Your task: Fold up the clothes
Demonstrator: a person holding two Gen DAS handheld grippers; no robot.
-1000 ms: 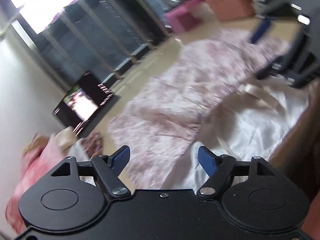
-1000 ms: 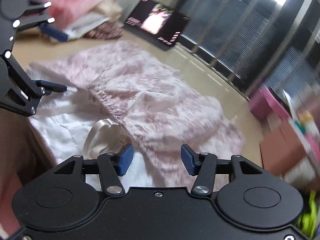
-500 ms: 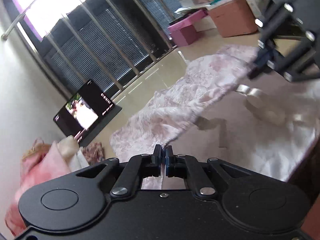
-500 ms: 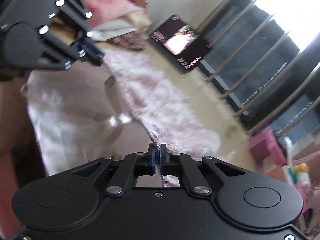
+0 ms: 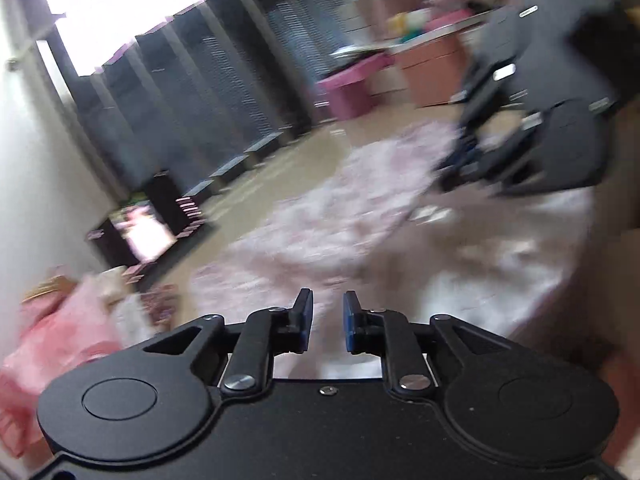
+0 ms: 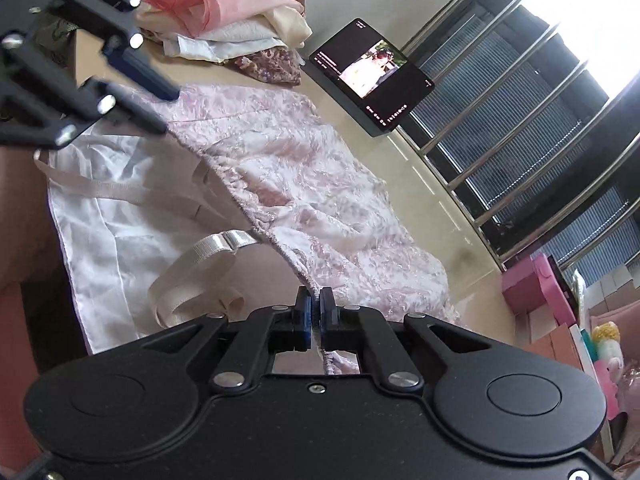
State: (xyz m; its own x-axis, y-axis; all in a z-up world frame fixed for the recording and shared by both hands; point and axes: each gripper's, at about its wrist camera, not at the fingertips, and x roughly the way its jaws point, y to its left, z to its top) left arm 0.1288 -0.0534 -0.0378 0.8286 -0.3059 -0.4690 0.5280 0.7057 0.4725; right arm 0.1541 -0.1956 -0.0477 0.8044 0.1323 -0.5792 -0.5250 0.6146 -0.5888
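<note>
A pale pink floral dress [image 6: 288,184] lies spread on the table with its white lining [image 6: 104,216] and cream straps [image 6: 192,276] showing. My right gripper [image 6: 314,316] is shut on the dress's upper hem at its near corner. My left gripper [image 5: 325,320] is open with a small gap and holds nothing; it hovers at the far hem corner, seen in the right wrist view [image 6: 164,110]. The left wrist view is blurred; the dress [image 5: 320,216] and the right gripper [image 5: 460,160] show there.
A pile of pink and cream clothes [image 6: 224,8] lies at the table's far corner. A tablet [image 6: 370,76] playing video leans by the window bars [image 6: 520,132]. Pink boxes [image 6: 536,292] stand further along.
My left gripper has opened and let go of the dress hem, which has dropped onto the table. My right gripper stays shut on its corner. Both were open one second ago.
</note>
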